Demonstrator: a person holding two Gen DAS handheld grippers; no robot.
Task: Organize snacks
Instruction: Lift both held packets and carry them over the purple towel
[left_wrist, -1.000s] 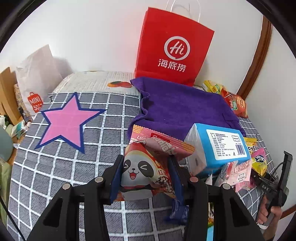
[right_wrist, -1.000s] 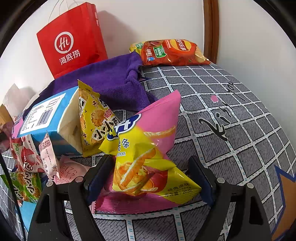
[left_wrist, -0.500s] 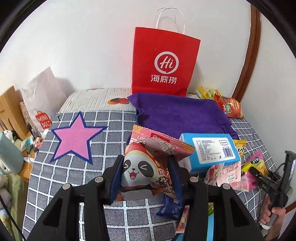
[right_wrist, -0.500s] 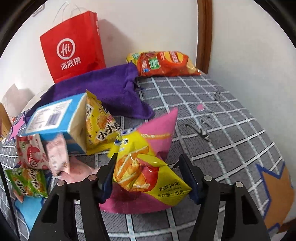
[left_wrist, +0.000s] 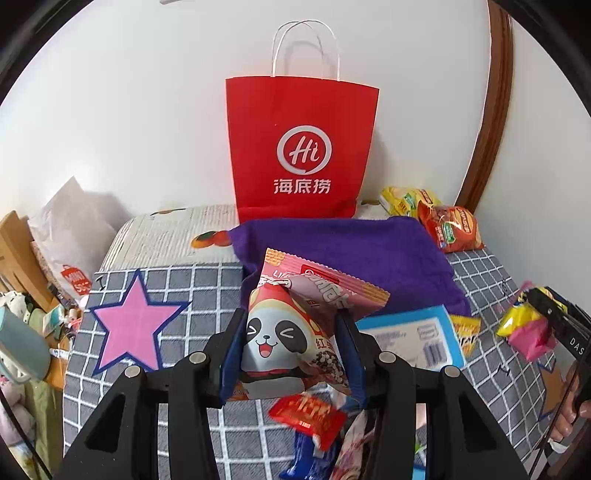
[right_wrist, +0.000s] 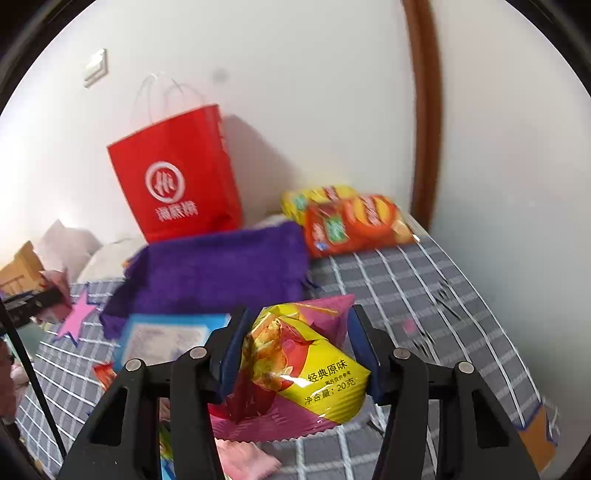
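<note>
Both grippers loaded. Left gripper (left_wrist: 288, 354) clamped on the panda snack bag (left_wrist: 291, 332), held off the bed (left_wrist: 192, 291) above the near snack pile. Right gripper (right_wrist: 295, 347) clamped on the yellow-pink chip bag (right_wrist: 295, 362), also lifted, near-right of the purple towel (right_wrist: 221, 269).

Step in hand, my read: carry both to a drop spot. The red paper bag (left_wrist: 301, 147) at the far wall looks like the likely target, but that's a guess.

- Both packs are puffy and squeezed at mid-body. Don't close harder, risk of a pop or slip.
- Keep the grippers well apart on approach; the bag mouth is narrow, so go one at a time.
- Come in from above, so you don't knock the upright bag over or catch its handles.

Containers: red paper bag upright behind the towel; contents not visible from either view. Blue box (left_wrist: 410, 339) lies flat by the pile; open or closed, can't tell. Two chip bags (right_wrist: 354, 221) sit far right against the wall.
</note>
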